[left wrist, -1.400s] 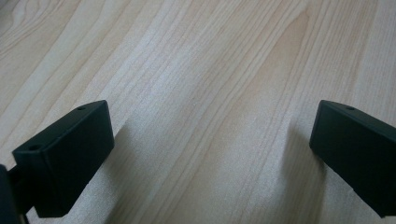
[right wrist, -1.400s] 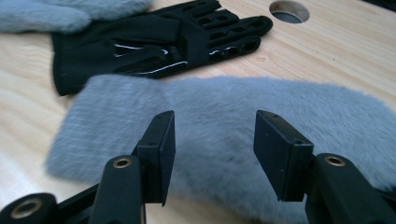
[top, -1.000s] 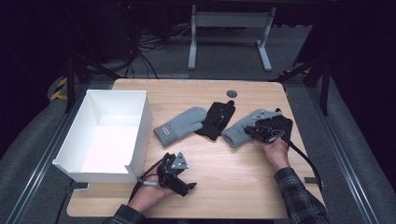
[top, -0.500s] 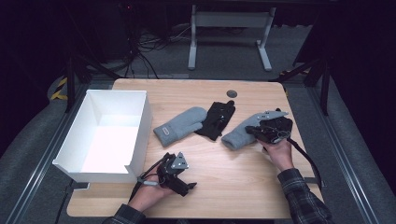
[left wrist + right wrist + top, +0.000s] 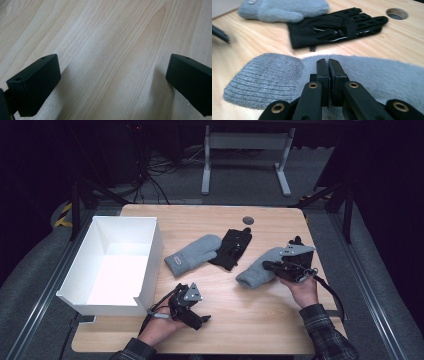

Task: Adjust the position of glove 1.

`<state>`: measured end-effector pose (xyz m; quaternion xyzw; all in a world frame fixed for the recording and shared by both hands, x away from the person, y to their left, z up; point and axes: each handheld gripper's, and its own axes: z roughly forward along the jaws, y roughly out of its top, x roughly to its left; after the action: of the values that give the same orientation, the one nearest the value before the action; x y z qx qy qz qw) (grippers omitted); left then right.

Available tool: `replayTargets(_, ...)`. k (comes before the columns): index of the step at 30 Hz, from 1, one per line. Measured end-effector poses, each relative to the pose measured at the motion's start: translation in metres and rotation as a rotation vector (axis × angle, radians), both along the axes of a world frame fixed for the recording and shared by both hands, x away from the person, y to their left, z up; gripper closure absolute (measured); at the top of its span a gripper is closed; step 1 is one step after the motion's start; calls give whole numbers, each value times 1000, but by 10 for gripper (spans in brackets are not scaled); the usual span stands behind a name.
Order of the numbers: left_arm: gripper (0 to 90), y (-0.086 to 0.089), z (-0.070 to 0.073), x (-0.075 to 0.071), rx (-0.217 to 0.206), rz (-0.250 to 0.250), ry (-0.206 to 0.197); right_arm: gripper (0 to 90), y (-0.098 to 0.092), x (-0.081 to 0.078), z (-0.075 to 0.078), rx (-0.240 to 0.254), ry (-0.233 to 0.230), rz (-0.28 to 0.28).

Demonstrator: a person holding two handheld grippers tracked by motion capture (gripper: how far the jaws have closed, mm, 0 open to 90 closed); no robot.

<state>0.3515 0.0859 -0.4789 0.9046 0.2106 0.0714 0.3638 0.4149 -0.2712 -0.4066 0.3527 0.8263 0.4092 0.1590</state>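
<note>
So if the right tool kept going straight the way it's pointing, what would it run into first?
The right tool is shut on the near grey mitten. Straight ahead past it lies the black glove, probably first, with the second grey mitten farther off to the side.

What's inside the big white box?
The white box looks empty: the high view shows its bare white floor and walls. The strip of floor just behind its near wall is hidden by that wall, so something flat there couldn't be seen.
</note>
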Motion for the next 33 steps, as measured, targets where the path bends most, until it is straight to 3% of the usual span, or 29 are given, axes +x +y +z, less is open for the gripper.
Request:
replayTargets(13,1,0,0,0,2,-1,-4,884,18,-30,-3,24,21,84)
replayTargets(18,1,0,0,0,2,-2,-4,884,28,-41,-9,41,49,121)
replayTargets(26,1,0,0,0,1,-2,-3,875,38,-54,-21,7,70,159)
replayTargets(33,1,0,0,0,2,-2,-4,755,34,-54,-19,-28,41,141)
